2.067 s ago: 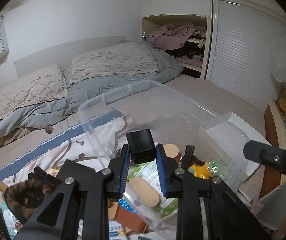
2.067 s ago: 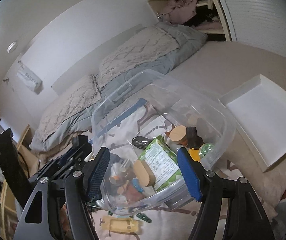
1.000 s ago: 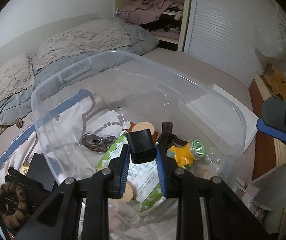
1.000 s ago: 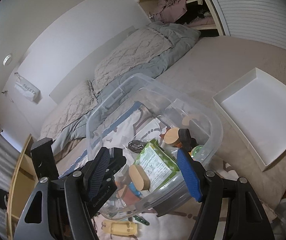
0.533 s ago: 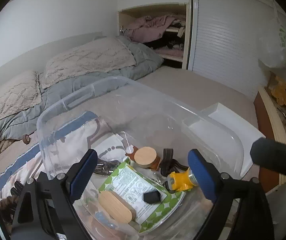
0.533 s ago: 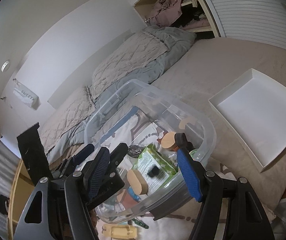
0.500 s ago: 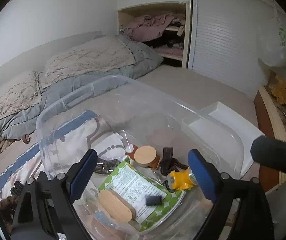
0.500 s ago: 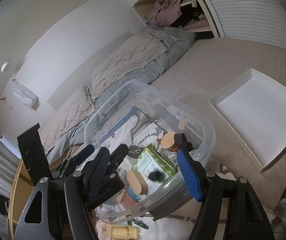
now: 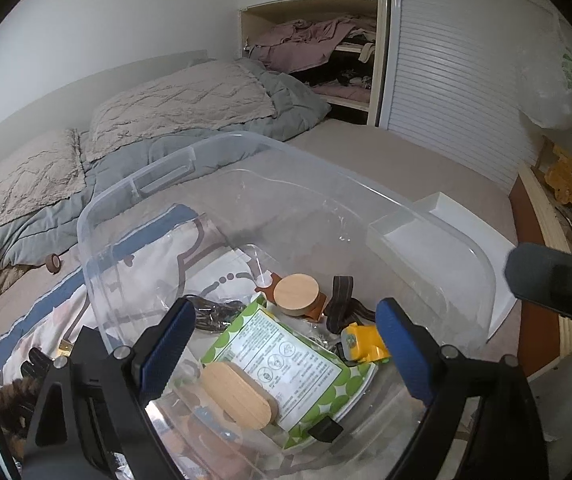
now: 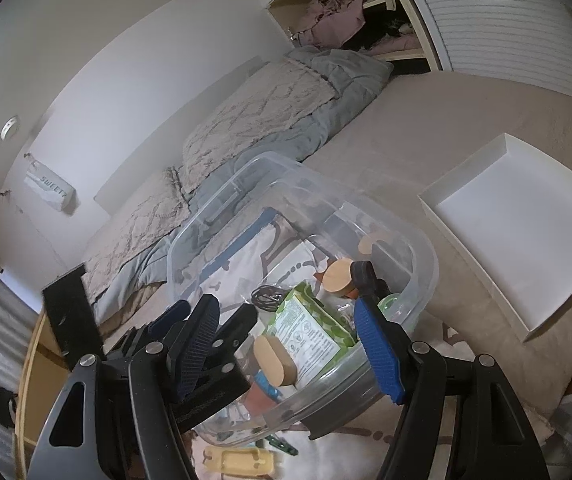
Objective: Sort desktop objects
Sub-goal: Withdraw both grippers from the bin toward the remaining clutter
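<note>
A clear plastic bin (image 9: 246,184) (image 10: 417,240) sits on the bed. It holds a green wipes pack (image 9: 286,356) (image 10: 309,332), a wooden block (image 9: 238,396), a round wooden lid (image 9: 297,294), a yellow flashlight (image 9: 363,342), a dark cable (image 9: 214,316) and a small black block (image 9: 325,429) at the near wall. My left gripper (image 9: 282,348) is open and empty above the bin. My right gripper (image 10: 286,344) is open and empty over the bin's near edge.
A white tray (image 10: 525,236) (image 9: 437,232) lies on the bed to the right of the bin. A yellow item (image 10: 242,462) and a green clip (image 10: 282,446) lie in front of the bin. Pillows (image 9: 178,108) and a duvet lie behind. Brown furry item (image 9: 10,400) at left.
My left gripper opened and let go of the small black block, which dropped into the bin and now rests at its near wall. The right gripper stayed open.
</note>
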The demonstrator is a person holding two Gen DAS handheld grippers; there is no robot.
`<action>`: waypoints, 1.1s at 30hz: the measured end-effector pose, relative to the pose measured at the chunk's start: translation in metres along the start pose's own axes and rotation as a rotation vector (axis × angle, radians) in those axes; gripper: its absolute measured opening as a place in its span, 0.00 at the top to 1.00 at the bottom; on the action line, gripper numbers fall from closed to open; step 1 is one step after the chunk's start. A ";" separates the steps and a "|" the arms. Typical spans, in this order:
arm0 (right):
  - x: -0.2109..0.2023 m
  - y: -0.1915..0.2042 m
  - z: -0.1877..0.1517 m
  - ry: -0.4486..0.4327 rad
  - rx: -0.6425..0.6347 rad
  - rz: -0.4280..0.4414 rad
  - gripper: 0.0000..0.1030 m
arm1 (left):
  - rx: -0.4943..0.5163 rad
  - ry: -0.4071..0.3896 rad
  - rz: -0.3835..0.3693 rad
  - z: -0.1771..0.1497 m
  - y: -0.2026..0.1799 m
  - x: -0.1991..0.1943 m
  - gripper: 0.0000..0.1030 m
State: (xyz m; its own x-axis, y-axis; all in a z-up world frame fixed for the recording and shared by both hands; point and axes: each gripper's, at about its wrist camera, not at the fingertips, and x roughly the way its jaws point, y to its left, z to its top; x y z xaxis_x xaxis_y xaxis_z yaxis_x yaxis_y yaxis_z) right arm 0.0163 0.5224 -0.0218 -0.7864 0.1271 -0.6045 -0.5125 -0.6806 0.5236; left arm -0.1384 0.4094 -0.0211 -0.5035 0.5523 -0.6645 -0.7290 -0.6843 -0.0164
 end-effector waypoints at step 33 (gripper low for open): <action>0.002 0.047 -0.025 -0.053 -0.280 -0.248 0.00 | -0.042 0.011 0.164 -0.033 0.044 -0.073 0.03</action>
State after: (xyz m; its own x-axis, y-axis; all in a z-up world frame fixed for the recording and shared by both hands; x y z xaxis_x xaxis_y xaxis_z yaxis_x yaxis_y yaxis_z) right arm -0.0006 0.4724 -0.0133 -0.6711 0.3450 -0.6561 -0.5812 -0.7943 0.1768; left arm -0.1185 0.3233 0.0017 -0.6088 0.4267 -0.6688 -0.6174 -0.7842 0.0617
